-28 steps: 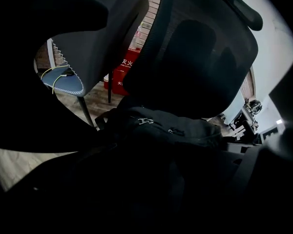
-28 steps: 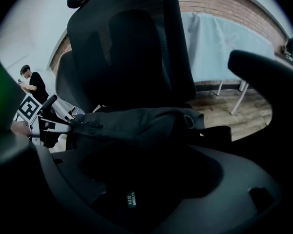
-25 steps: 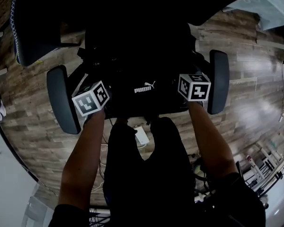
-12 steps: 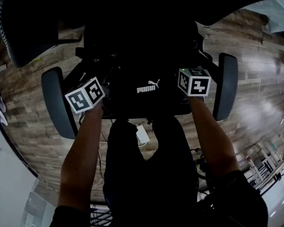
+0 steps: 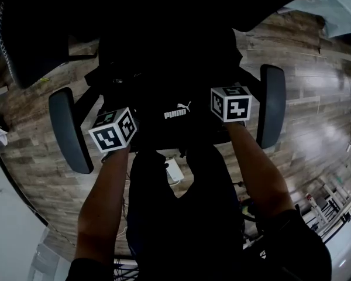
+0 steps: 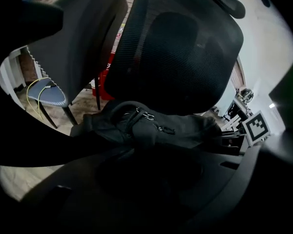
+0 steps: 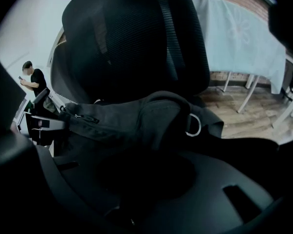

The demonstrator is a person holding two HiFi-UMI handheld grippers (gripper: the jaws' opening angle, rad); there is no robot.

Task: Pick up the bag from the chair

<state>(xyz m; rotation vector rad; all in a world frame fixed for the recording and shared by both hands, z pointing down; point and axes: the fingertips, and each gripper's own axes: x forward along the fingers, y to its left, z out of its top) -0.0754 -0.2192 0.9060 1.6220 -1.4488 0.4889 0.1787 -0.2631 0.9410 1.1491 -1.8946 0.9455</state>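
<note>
A black bag (image 5: 178,111) with a white logo lies on the seat of a black office chair (image 5: 69,130). In the head view my left gripper (image 5: 124,111) is at the bag's left end and my right gripper (image 5: 224,88) at its right end, their jaws lost in the dark. The left gripper view has the bag (image 6: 151,128) lying just ahead of the left gripper (image 6: 151,155), under the mesh backrest (image 6: 180,57). In the right gripper view the bag (image 7: 136,118) with its metal ring (image 7: 193,125) lies ahead of the right gripper (image 7: 146,165). Both pairs of jaws look spread wide.
The chair's right armrest (image 5: 271,113) flanks my right gripper. A second chair with a blue seat (image 6: 49,95) stands to the left. A table under a pale cloth (image 7: 239,43) stands to the right. A person (image 7: 35,82) stands far off. Cables and a white adapter (image 5: 175,170) lie on the wood floor.
Both marker cubes have shifted slightly inward toward the bag's ends. The bag has stayed on the seat.
</note>
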